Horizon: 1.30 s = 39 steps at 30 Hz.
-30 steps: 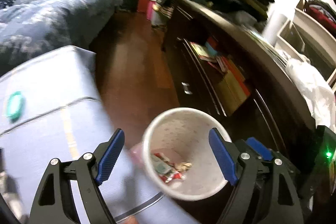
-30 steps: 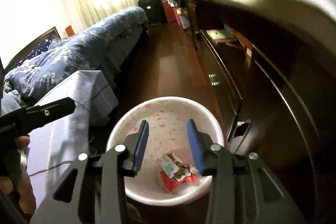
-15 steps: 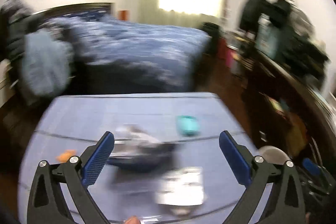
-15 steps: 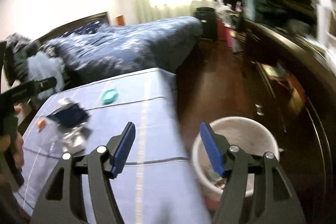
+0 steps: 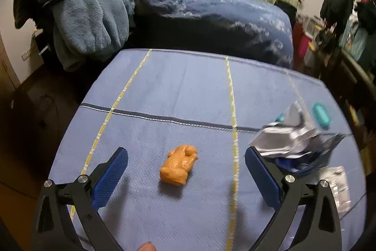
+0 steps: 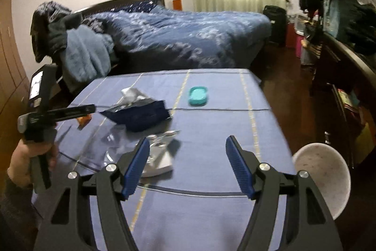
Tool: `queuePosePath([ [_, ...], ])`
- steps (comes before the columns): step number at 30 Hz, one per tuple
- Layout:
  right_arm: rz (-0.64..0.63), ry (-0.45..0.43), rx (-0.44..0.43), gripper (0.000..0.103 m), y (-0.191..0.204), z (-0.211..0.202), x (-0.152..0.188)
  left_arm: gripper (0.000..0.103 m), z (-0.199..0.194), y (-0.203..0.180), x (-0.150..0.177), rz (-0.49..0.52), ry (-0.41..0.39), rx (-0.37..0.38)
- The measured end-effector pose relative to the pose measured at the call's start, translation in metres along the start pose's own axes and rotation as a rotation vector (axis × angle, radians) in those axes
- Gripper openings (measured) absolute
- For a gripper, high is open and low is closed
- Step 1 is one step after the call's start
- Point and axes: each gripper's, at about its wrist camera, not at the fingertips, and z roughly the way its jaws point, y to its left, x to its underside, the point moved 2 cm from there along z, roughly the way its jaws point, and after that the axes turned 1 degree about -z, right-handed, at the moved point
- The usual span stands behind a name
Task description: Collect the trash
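A crumpled orange wrapper [image 5: 179,165] lies on the blue tablecloth with yellow and dark stripes [image 5: 188,91], directly between the spread blue-padded fingers of the left gripper [image 5: 186,177] — the tongs stand wide apart and touch nothing. To its right, past a yellow stripe, a torn dark-blue foil bag with a silver lining [image 5: 298,138] sits crumpled just beside the right-hand finger, and a clear plastic blister piece [image 5: 339,185] lies near the cloth's edge below it. A small teal oval case [image 5: 321,115] rests beyond the bag.

From the right wrist view, the right gripper [image 6: 188,167] hovers over the near part of the table with its fingers also apart and empty. Ahead of its left finger lie clear and silvery plastic scraps [image 6: 156,157], then the dark-blue bag [image 6: 138,113], with the teal case [image 6: 198,96] further back. A white speckled waste bucket [image 6: 323,174] stands off the table's right edge, beside a dark wooden cabinet [image 6: 347,91]. The left gripper's black body [image 6: 40,119] shows at the left, held in a hand [image 6: 24,161]. Behind the table is a bed with a blue patterned quilt [image 6: 188,37] — clothes are heaped at its head.
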Motion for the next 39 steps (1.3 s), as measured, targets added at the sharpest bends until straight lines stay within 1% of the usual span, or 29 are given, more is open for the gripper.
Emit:
queuePosePath([
  [2,-0.006,0.015,-0.008,0.068,0.006,0.005,0.000,0.092,0.006,-0.002,0.001,0.011,0.007,0.002],
  [3,-0.010,0.025,-0.019,0.068,0.011,0.007,0.000,0.084,0.009,-0.003,0.002,0.016,0.016,0.010],
  [4,-0.012,0.032,-0.027,0.068,0.015,0.010,0.000,0.068,0.011,-0.002,0.004,0.023,0.023,0.012],
  [5,-0.015,0.037,-0.033,0.069,0.018,0.012,0.001,0.056,0.014,-0.003,0.005,0.034,0.033,0.008],
  [6,-0.019,0.042,-0.041,0.069,0.022,0.014,0.001,0.049,0.012,-0.001,0.009,0.049,0.022,-0.011],
  [7,-0.025,0.047,-0.053,0.069,0.027,0.016,0.001,0.036,0.013,-0.001,0.010,0.063,0.021,-0.021],
  [8,-0.033,0.053,-0.066,0.069,0.033,0.018,0.002,0.029,0.012,-0.002,0.010,0.071,0.016,-0.023],
  [11,-0.053,0.075,-0.111,0.070,0.054,0.026,0.003,0.029,0.010,0.003,0.010,0.062,0.015,-0.012],
  [13,-0.066,0.084,-0.140,0.072,0.067,0.031,0.003,0.028,0.005,0.009,0.011,0.046,-0.004,-0.034],
  [14,-0.076,0.086,-0.156,0.075,0.076,0.034,0.002,0.029,0.002,0.013,0.010,0.032,-0.019,-0.052],
  [15,-0.084,0.088,-0.161,0.082,0.083,0.037,0.001,0.028,-0.004,0.020,0.008,0.010,-0.040,-0.069],
  [17,-0.097,0.088,-0.161,0.092,0.096,0.045,-0.001,0.028,-0.009,0.031,0.006,-0.030,-0.062,-0.085],
  [18,-0.101,0.092,-0.155,0.094,0.101,0.049,-0.001,0.028,-0.010,0.035,0.006,-0.040,-0.063,-0.086],
  [21,-0.110,0.123,-0.138,0.094,0.113,0.065,-0.002,0.028,-0.009,0.042,0.007,-0.064,-0.056,-0.072],
  [23,-0.103,0.151,-0.122,0.094,0.114,0.075,0.000,0.029,-0.009,0.043,0.008,-0.066,-0.055,-0.064],
  [24,-0.094,0.165,-0.123,0.090,0.114,0.080,0.000,0.029,-0.010,0.044,0.008,-0.068,-0.056,-0.059],
  [25,-0.071,0.188,-0.145,0.082,0.114,0.085,0.002,0.029,-0.010,0.044,0.007,-0.069,-0.057,-0.056],
  [26,-0.064,0.204,-0.148,0.058,0.114,0.087,0.003,0.029,-0.010,0.044,0.006,-0.069,-0.059,-0.052],
  [28,-0.056,0.202,-0.148,0.052,0.112,0.086,0.002,0.029,-0.012,0.044,0.007,-0.070,-0.064,-0.054],
  [29,-0.056,0.199,-0.145,0.050,0.111,0.085,0.002,0.029,-0.012,0.044,0.007,-0.069,-0.064,-0.051],
  [39,-0.063,0.173,-0.175,0.050,0.110,0.062,0.007,0.029,-0.016,0.039,0.008,-0.051,-0.070,-0.057],
])
